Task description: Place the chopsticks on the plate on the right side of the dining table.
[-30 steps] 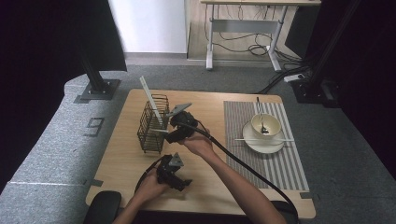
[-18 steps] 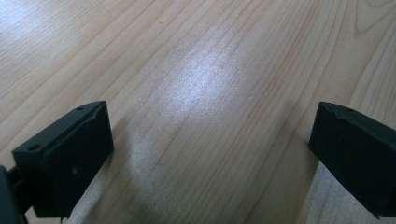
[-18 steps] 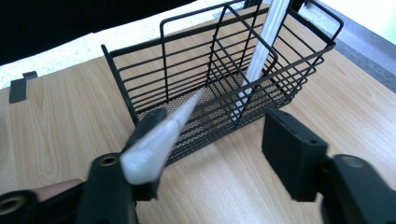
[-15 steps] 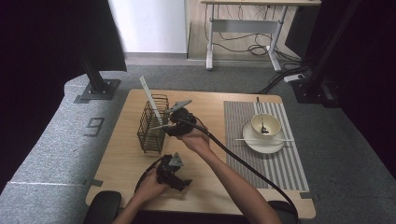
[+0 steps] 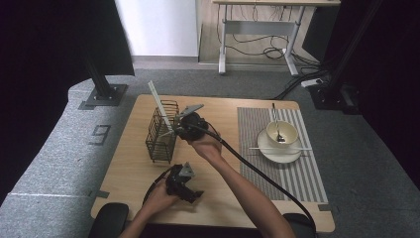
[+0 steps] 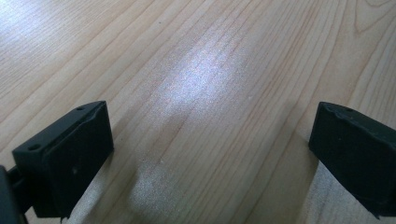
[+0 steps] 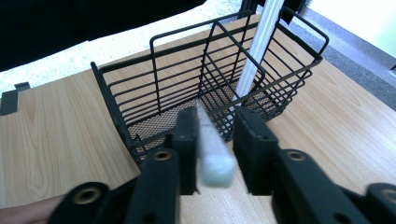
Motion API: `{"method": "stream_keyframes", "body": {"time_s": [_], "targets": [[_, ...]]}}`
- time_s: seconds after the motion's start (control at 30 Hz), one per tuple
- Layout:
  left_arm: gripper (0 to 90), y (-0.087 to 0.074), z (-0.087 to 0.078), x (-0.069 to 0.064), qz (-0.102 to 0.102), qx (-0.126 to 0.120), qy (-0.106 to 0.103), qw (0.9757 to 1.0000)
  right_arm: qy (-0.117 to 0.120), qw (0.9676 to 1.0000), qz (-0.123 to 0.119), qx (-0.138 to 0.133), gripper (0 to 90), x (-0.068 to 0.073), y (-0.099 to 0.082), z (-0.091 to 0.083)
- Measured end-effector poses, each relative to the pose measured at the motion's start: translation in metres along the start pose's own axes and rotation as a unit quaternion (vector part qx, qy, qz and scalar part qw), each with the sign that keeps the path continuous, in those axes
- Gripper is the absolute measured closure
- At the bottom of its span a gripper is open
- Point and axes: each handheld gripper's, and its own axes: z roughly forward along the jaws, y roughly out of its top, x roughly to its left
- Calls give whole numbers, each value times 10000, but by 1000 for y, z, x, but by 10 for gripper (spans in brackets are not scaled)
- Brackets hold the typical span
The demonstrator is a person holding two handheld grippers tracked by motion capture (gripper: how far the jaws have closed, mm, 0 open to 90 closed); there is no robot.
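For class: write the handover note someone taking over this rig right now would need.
Left gripper: open, nothing between its fingers, low over the table.
Right gripper: fingers have just been closing on a white stick whose far end points into the wire basket.
Second white stick stands in the basket. A third stick lies across the plate on the mat.
Left, probably: lift the gripped stick out to the plate, then fetch the standing one.
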Motion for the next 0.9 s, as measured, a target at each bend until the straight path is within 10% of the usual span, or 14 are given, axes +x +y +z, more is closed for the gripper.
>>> {"method": "stream_keyframes", "body": {"time_s": [0.9], "targets": [[0, 0, 0, 0, 24, 2, 4, 10000, 137, 9997, -215, -60, 820, -2, 11, -36]]}}
